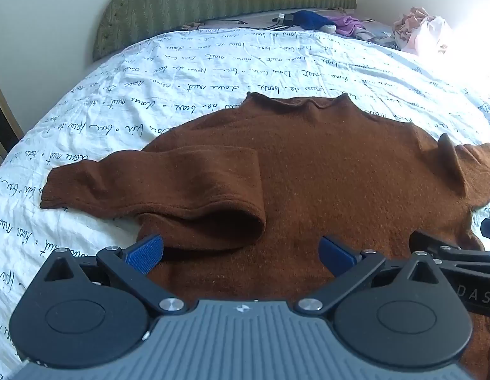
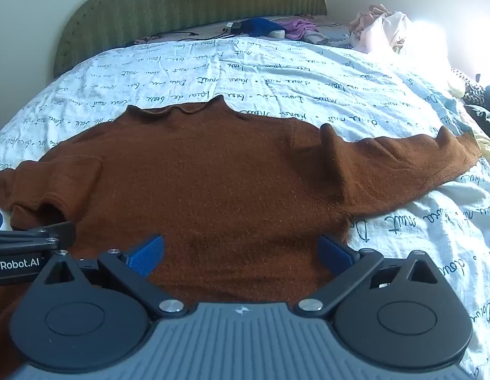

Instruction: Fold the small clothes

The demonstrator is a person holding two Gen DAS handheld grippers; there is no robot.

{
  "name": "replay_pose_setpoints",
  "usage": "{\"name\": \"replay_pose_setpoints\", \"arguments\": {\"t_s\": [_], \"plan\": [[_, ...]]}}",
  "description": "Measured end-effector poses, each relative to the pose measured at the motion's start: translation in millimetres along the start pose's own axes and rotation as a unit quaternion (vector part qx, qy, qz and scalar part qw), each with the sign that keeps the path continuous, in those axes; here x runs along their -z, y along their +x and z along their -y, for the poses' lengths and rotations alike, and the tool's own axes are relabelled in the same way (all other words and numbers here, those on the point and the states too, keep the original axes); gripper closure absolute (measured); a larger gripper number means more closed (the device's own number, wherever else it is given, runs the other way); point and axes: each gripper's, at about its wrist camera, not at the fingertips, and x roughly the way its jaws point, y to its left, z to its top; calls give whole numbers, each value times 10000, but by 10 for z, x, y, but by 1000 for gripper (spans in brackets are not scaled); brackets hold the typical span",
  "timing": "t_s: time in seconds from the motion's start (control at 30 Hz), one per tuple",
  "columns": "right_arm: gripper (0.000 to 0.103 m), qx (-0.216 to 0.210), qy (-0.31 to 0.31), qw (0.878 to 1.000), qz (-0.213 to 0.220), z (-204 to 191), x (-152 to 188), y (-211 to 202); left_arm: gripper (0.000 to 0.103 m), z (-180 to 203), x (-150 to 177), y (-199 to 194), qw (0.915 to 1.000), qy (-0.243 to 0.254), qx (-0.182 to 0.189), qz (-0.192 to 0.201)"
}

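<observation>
A rust-brown knit sweater (image 1: 324,171) (image 2: 213,171) lies flat on the bed, collar toward the headboard. Its left sleeve (image 1: 150,183) is folded over onto itself and points out to the left. The right sleeve (image 2: 403,161) stretches out to the right with a raised crease near the shoulder. My left gripper (image 1: 241,253) hovers open over the lower left part of the sweater body, blue pads wide apart, nothing between them. My right gripper (image 2: 241,253) is open above the lower right part of the body, holding nothing. The right gripper's arm shows at the edge of the left wrist view (image 1: 451,259).
The bed carries a white sheet (image 2: 276,72) printed with dark script. At the headboard (image 2: 188,9) lie blue and purple clothes (image 2: 276,28), a cable and a pale pink pile (image 2: 381,28). Dark items sit at the right edge (image 2: 479,104).
</observation>
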Motion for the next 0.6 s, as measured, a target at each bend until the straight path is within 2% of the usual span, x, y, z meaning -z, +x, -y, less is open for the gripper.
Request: {"name": "replay_pose_setpoints", "arguments": {"t_s": [0.03,0.2,0.27,0.33,0.6], "plan": [[0,-16,-21,10000,5,-17,-2,1,0,8,-1,85,9999,9,23,-145],[0,-132,-63,9999,-16,-56,7,22,0,-8,3,128,9997,-82,95,-215],[0,-183,-90,9998,-31,-59,15,28,0,-123,13,126,9995,-115,144,-250],[0,-3,-280,9995,-111,-271,-7,48,0,-139,16,134,9994,-138,125,-304],[0,-209,-247,9995,-67,-168,-14,66,0,-112,6,93,9995,-86,-82,-291]]}}
